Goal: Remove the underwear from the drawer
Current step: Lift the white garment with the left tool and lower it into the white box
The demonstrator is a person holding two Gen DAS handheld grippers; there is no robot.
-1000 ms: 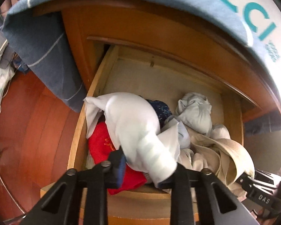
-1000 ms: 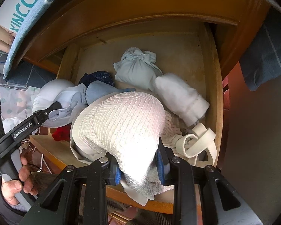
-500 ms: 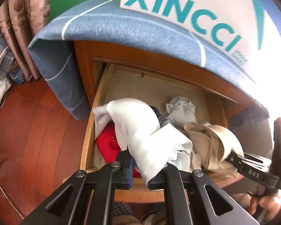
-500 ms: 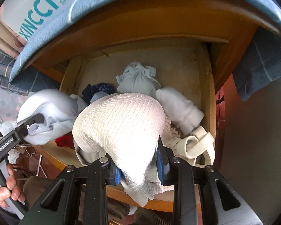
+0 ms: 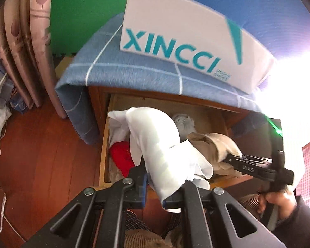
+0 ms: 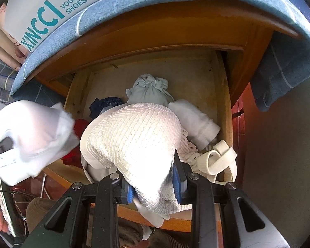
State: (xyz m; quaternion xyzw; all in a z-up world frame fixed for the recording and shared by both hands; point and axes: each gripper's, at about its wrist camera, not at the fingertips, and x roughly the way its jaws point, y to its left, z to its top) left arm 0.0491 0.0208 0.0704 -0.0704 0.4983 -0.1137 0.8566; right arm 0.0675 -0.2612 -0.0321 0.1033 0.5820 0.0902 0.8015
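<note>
Left wrist view shows the left tool [image 5: 155, 188] pinching a smooth white garment [image 5: 155, 142] above the open drawer [image 5: 104, 150]; glare washes out the right edge, and the right tool [image 5: 233, 159] is half buried in beige cloth. Right wrist view shows that tool [image 6: 153, 188] clamped on ribbed white underwear [image 6: 134, 142], which hides much of the drawer's [image 6: 227, 111] contents; the white garment [image 6: 33, 136] at left is blurred.

We see a home bedroom: a wooden clothes drawer [image 6: 225, 111], curtains [image 5: 31, 47], a shoebox [image 5: 188, 41], wood flooring [image 5: 41, 165]
</note>
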